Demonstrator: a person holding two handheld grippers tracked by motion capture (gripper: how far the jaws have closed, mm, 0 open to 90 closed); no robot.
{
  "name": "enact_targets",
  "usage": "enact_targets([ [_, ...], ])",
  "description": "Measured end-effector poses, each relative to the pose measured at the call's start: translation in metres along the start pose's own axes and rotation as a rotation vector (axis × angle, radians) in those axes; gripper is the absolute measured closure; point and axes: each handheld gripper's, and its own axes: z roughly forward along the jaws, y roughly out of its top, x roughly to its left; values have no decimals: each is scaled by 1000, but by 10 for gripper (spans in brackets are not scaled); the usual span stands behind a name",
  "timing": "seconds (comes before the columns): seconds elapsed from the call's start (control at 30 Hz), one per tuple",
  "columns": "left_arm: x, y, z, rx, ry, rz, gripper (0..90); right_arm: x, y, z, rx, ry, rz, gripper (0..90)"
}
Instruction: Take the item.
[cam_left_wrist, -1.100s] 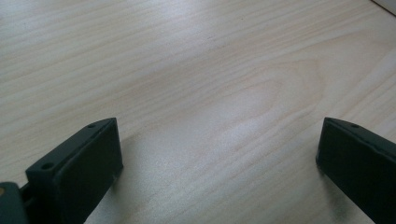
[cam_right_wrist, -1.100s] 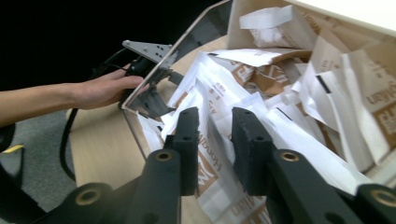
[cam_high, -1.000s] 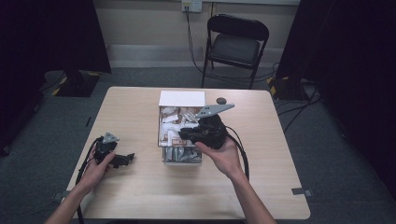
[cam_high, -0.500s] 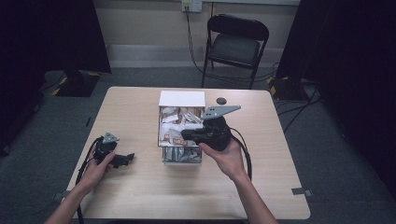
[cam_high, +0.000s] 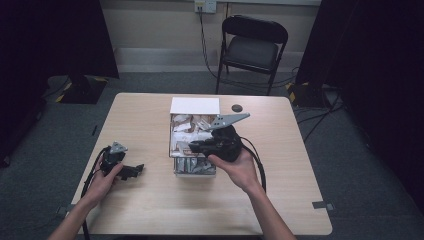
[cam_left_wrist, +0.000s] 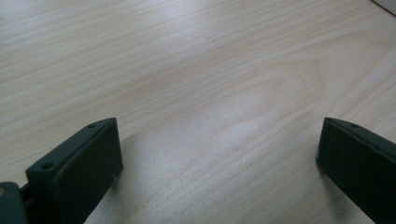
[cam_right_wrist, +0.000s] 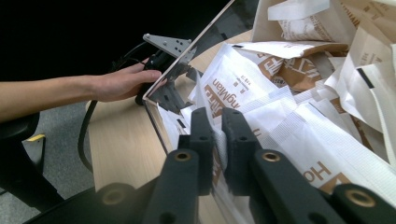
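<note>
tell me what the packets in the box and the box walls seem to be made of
Packets: likely paper, matte white and brown, creased and crumpled, with printed letters. Box: walls look like clear glossy plastic or acrylic, since the table edge shows through and reflections sit on them.

Packet (cam_right_wrist: 219, 140) pinched between closed jaws of right gripper (cam_right_wrist: 217, 126), lower end hidden behind them. Printing on paper packets (cam_right_wrist: 299, 140) cut short by folds and overlaps. Box (cam_high: 173, 150) partly covered by right hand (cam_high: 240, 167) in high view. Left gripper (cam_left_wrist: 219, 154) jaws spread wide, both cropped at bottom edge.
</note>
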Motion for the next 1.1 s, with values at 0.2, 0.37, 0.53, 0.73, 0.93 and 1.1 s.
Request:
enact_targets([
  [0.2,0,0,0,0,0,0,0,-3,-1,-1,-12,8,17,886],
  [0.37,0,0,0,0,0,0,0,-3,-1,-2,-24,6,18,892],
  [0.53,0,0,0,0,0,0,0,-3,-1,-7,-59,-14,14,898],
  [0.73,0,0,0,0,0,1,0,-4,-1,-12,-76,-33,11,900],
  [0.93,0,0,0,0,0,0,0,-6,-2,-16,-96,-43,19,900],
  [1.1,0,0,0,0,0,0,0,-7,-2,-18,-111,-56,24,900],
])
